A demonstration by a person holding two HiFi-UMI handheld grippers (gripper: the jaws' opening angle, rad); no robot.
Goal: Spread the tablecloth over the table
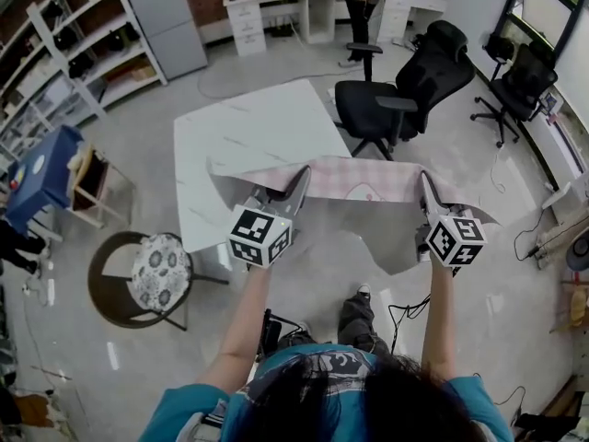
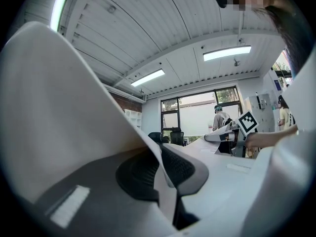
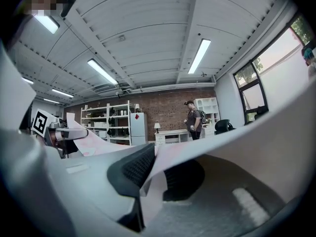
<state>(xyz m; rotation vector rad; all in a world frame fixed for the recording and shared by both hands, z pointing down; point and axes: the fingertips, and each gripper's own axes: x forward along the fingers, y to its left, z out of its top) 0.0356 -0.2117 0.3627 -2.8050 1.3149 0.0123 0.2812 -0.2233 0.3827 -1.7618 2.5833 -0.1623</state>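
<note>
Two grippers are held out level in front of the person, just short of the table's (image 1: 244,132) near edge, and each has its jaws closed narrowly on a fold of the tablecloth (image 1: 361,179). The left gripper (image 1: 293,188) pinches the cloth over the table's near side, and its own view shows the dark ribbed pads pressed on the pale fabric with the rest billowing up beside them. The right gripper (image 1: 428,191) pinches the other end, out past the table's near right corner, its pads likewise clamped on the cloth. Between the two, the tablecloth hangs as a pink checked band with its pale underside drooping below, partly above the table's near right part and partly off the table over the floor. Most of the white tabletop is uncovered. Left of the table, near its front corner, stands a round stool with a flowered cushion (image 1: 159,266), and further left a blue piece (image 1: 41,166) sits by a small wooden frame. Just beyond the table's far right corner is a black office chair (image 1: 391,99). Further back from the table are white shelves (image 1: 78,44) on the left, a white desk (image 1: 276,7), and a person in dark clothes (image 1: 359,12) standing beside it.
</note>
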